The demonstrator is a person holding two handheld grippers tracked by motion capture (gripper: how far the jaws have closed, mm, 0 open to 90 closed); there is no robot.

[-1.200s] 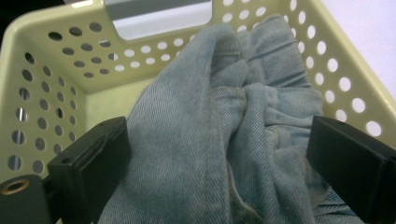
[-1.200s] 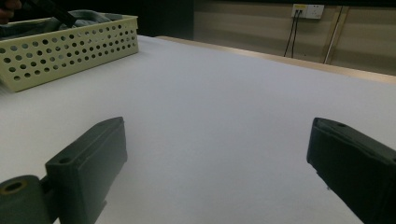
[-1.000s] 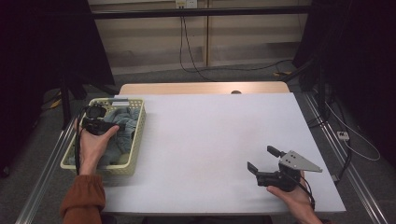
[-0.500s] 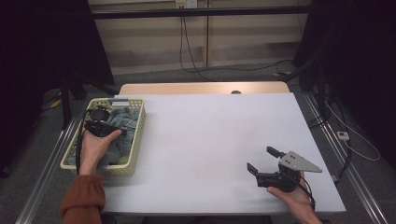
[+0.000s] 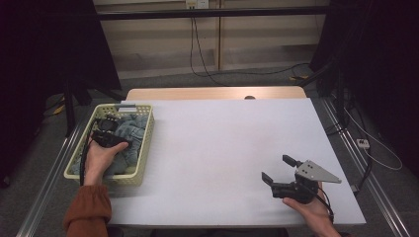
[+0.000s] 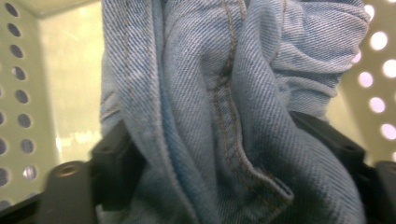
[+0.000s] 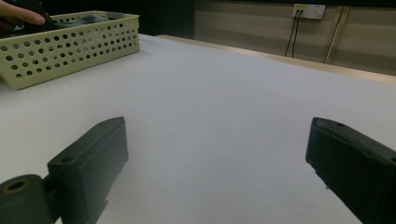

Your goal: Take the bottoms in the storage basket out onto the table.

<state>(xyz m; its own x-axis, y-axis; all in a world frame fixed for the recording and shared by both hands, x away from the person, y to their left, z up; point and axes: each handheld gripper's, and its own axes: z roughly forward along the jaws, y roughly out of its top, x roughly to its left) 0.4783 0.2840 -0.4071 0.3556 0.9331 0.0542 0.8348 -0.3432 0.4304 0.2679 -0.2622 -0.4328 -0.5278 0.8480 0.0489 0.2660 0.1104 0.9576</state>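
Observation:
A pale yellow perforated basket (image 5: 144,148) at the table's left holds crumpled blue denim cloth (image 5: 132,127). My left gripper (image 5: 106,134) is down inside the basket, held by a hand in a rust sleeve. In the left gripper view a thick fold of denim (image 6: 224,93) fills the gap of the left gripper (image 6: 219,140). Its jaws have just been closing, and both black pads press against the fold. My right gripper (image 5: 277,168) rests low over the table's front right, open. Nothing lies between the jaws of the right gripper (image 7: 217,140).
The white table top (image 5: 222,143) stretches between the two hands. The basket (image 7: 70,46) shows far left in the right gripper view, with fingers at its rim. Cables hang on the back wall; dark stands flank the table.
The left hand has shifted slightly within the basket, settling onto the denim. The right hand and its gripper have stayed where they were.

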